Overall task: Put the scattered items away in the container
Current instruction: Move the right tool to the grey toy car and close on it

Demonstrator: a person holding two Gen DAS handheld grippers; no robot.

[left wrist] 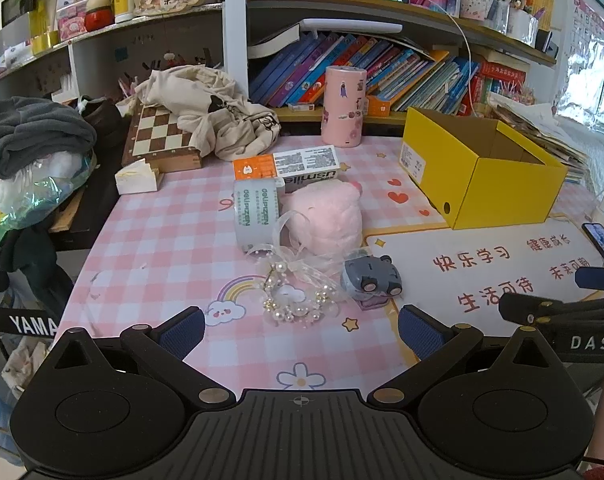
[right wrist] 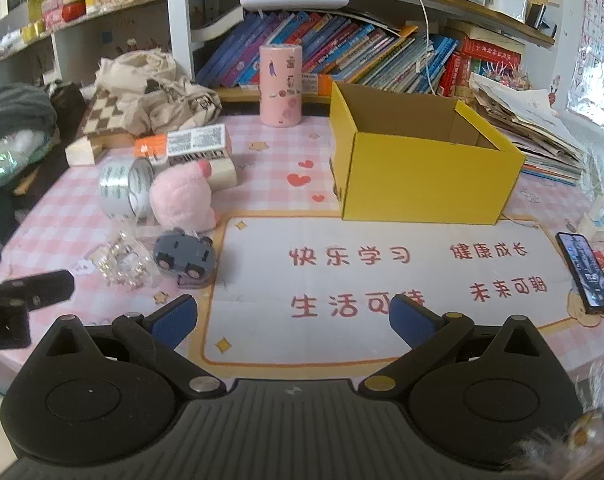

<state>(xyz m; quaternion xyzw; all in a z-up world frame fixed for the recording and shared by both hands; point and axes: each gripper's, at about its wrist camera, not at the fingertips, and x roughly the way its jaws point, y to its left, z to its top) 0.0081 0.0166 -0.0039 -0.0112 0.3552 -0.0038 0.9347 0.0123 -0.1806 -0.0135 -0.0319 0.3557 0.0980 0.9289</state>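
Both sets of jaws stand wide apart and hold nothing: the left gripper (left wrist: 300,326) hovers low over the pink checked mat (left wrist: 162,248), and the right gripper (right wrist: 292,318) hangs over the white panel (right wrist: 381,280) with red characters. Just ahead of the left fingers lies a pearl hair tie (left wrist: 294,300) with a gauzy ribbon, and touching its right side sits a small grey toy car (left wrist: 367,276) tipped on its side, wheels toward the camera. Behind those rests a pink plush (left wrist: 325,216), with a roll of tape (left wrist: 256,210) lying on its side against the plush's left. Behind the tape and plush lies a toothpaste carton (left wrist: 286,166), orange at one end. The yellow box (right wrist: 417,160), open at the top, stands to the right of the cluster, well apart from it, at the far edge of the white panel; from the right wrist view its inside looks bare brown card, though the near wall hides the floor of it. A pink canister (right wrist: 281,86) stands upright behind, near the bookshelf (right wrist: 361,52). A chessboard (left wrist: 158,136) lies at the far left under a heap of cream cloth (left wrist: 206,108). A phone (right wrist: 585,276) lies flat at the right edge of the mat, screen lit.
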